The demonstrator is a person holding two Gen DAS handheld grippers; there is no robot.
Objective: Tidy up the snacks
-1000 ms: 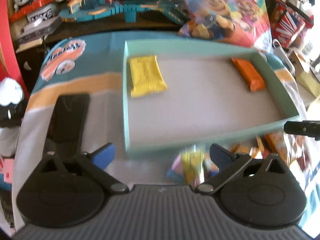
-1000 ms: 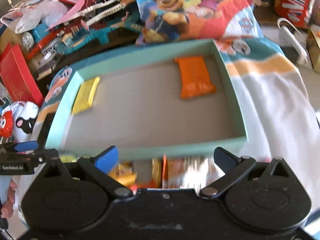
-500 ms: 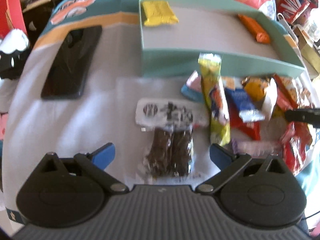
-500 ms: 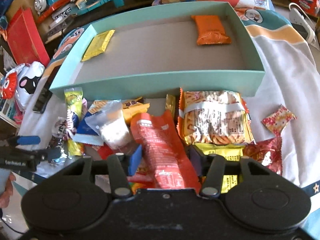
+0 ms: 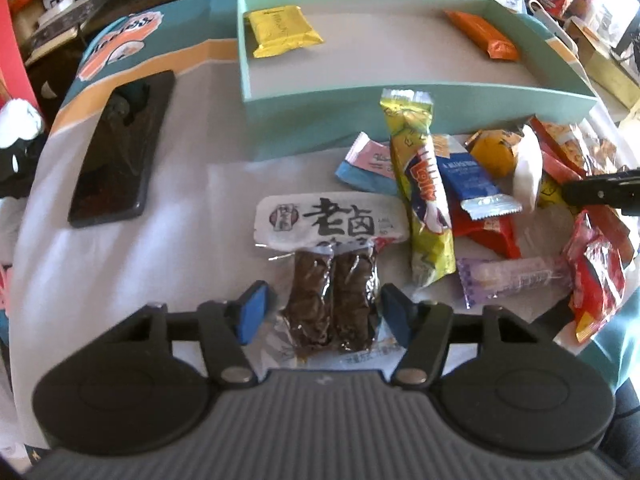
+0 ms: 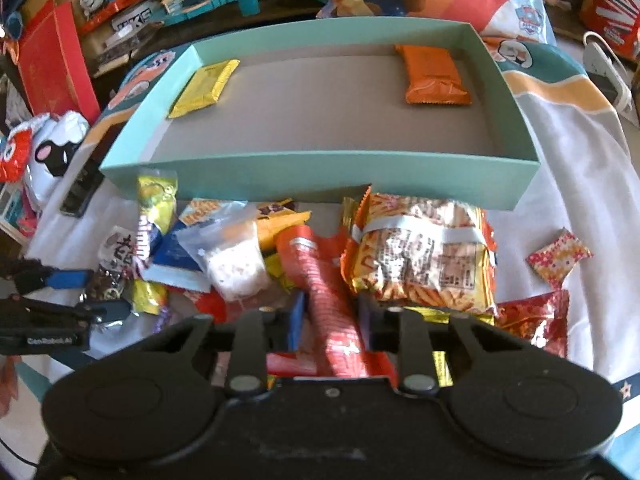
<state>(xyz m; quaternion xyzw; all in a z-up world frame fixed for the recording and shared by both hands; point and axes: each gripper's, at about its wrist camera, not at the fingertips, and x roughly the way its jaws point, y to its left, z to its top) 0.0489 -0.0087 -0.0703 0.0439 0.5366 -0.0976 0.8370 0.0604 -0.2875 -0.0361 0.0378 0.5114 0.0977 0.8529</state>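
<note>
A teal box (image 5: 400,104) holds a yellow packet (image 5: 282,30) at its left and an orange packet (image 5: 482,34) at its right; the box also shows in the right wrist view (image 6: 320,178). My left gripper (image 5: 324,314) is open around a clear pack of brown snack (image 5: 332,300) with a white label. My right gripper (image 6: 330,316) is shut on a red packet (image 6: 328,280) in the snack pile. A tall yellow packet (image 5: 422,196) lies beside the brown pack.
A black phone (image 5: 120,152) lies left of the box. A large orange chip bag (image 6: 420,254) and a small red patterned sachet (image 6: 558,256) lie right of the pile. Toys and boxes crowd the far edge of the cloth.
Both grippers dropped back from the box to the snack pile. The right gripper closed on the red packet. The left gripper came down around the brown snack pack and narrowed.
</note>
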